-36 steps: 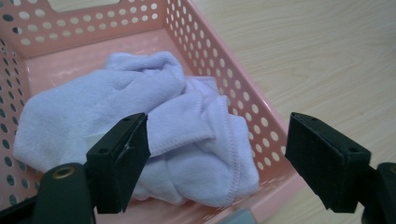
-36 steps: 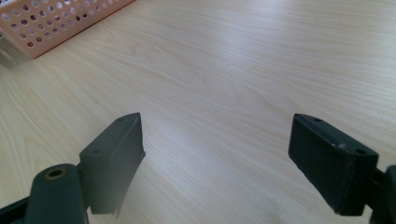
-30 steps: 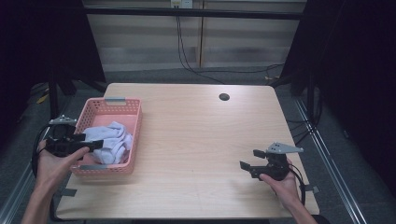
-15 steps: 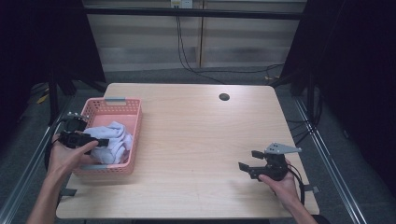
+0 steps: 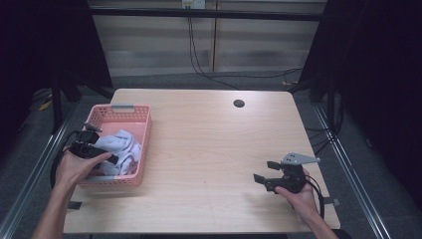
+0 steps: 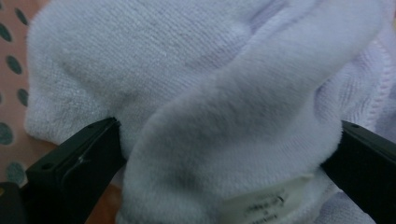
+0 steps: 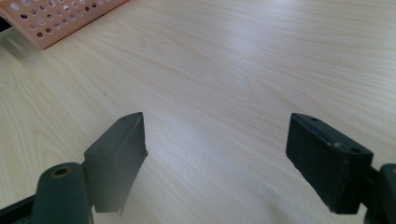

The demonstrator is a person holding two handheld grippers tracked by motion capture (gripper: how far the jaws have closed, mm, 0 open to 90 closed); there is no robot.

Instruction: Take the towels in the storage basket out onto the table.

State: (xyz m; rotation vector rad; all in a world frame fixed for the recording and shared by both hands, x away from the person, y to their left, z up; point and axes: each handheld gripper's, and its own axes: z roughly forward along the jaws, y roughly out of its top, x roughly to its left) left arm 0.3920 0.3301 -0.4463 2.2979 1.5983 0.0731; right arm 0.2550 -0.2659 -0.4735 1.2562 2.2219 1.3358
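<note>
- Left gripper (image 5: pixel 107 158) down inside pink basket (image 5: pixel 133 110), at the 9 o'clock edge of the worktop (image 5: pixel 209 144) in the high view.
- Fingers (image 6: pixel 74 163) spread wide apart, one on each side of a thick fold of white towel (image 6: pixel 224 107); both touching the cloth, not pinched shut on it.
- Towel bunched and crumpled in the basket, piled toward its near half; fills most of the left gripper view, small sewn label (image 6: pixel 266 200) at 6 o'clock of that frame.
- Basket's perforated pink floor visible at 9 o'clock of the left gripper view, beside the towel.
- Left hand (image 5: pixel 74 167) wrapped round the gripper body, over the basket's near-left corner; cable looped off at 9 o'clock.
- Right gripper (image 5: pixel 263 172) at 4 o'clock of the worktop, well apart from the basket, pointing toward 9 o'clock.
- Right fingers (image 7: pixel 116 154) wide apart, holding nothing, bare wood grain between them; cannot tell whether resting on the surface or just above it.
- Grey three-cornered plate (image 5: pixel 298 159) on top of right gripper; right hand (image 5: pixel 298 196) gripping it from 5 o'clock.
- Basket corner visible at 11 o'clock of the right gripper view.
- Small dark round hole (image 5: pixel 239 103) in the worktop at 12 o'clock, far from both grippers.
</note>
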